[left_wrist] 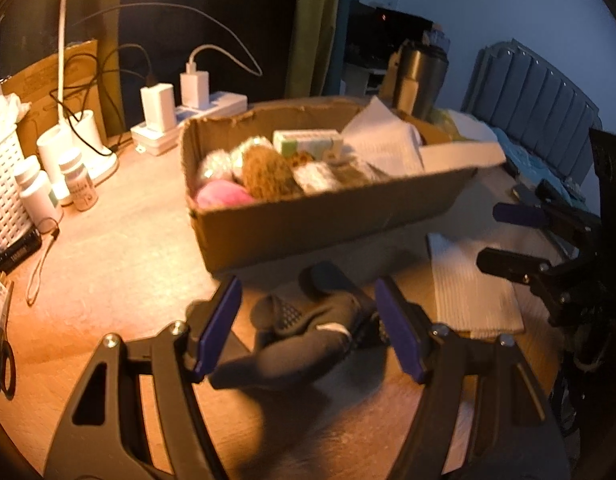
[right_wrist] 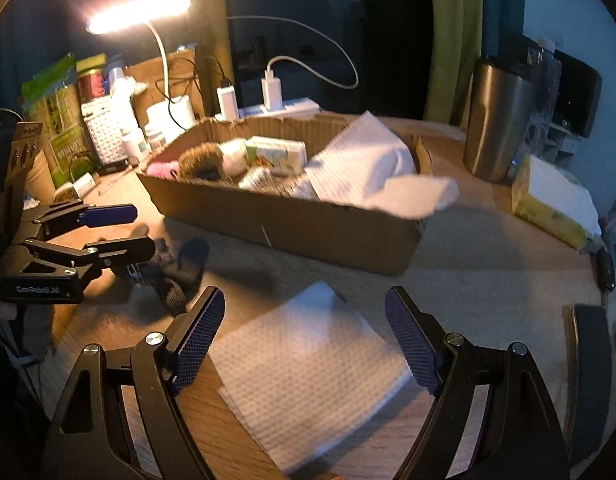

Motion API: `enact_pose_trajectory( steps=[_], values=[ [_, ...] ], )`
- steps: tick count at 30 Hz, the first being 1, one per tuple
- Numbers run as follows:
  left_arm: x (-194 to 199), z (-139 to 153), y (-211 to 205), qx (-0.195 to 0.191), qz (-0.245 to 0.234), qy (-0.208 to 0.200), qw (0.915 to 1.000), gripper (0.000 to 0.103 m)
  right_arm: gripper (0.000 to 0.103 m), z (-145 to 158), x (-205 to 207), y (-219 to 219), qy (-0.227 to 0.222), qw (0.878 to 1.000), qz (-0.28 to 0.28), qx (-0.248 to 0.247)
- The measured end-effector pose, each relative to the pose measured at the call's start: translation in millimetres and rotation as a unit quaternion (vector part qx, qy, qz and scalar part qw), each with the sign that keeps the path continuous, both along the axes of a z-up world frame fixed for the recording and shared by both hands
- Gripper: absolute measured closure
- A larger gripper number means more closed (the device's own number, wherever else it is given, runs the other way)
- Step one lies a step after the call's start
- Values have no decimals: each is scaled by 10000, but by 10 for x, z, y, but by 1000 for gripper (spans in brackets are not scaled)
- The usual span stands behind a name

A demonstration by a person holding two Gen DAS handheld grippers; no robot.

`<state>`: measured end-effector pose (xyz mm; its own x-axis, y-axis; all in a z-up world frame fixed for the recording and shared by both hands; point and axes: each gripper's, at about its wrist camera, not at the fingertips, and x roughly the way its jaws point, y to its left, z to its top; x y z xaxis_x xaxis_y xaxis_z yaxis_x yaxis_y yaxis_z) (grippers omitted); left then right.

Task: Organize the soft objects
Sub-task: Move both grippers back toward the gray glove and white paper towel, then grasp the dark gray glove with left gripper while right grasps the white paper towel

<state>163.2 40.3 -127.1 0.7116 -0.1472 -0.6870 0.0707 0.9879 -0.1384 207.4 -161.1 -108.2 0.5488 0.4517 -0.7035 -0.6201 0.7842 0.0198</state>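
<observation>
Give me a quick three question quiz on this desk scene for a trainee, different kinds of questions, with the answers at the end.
1. True or false: the left gripper is clamped shut on the dark glove.
2. What lies on the desk under the right gripper? A) white paper towel B) scissors C) pink sponge
3. Fill in: the pink and brown soft things lie inside the ____ .

Key
1. False: its jaws are open, one either side of the glove.
2. A, the white paper towel.
3. The cardboard box.
</observation>
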Motion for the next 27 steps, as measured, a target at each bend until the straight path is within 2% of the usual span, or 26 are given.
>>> enact_pose_trajectory(
  steps=[15,18,22,24,26,27],
  values=[
    [66,-280,-126,210,-143,627,9977,32,18,-279,-21,-127,373,9991,27,-180],
    [81,-285,-143,264,-153,645,9975,32,18,-311,-6,-129,480,9985,37,-247],
    [85,-281,-171,306,-228,646,9972,34,18,-337,-35,-74,374,9982,54,-457],
    [78,-273,-189,280,-317,616,9972,43,19,-353,-56,-31,282,9978,58,-604],
    [56,-258,-203,260,-394,556,9973,46,25,-352,-64,-22,266,9978,125,-590],
    [55,-254,-219,287,-415,541,9973,51,25,-349,-65,-20,265,9978,147,-589]
  ],
)
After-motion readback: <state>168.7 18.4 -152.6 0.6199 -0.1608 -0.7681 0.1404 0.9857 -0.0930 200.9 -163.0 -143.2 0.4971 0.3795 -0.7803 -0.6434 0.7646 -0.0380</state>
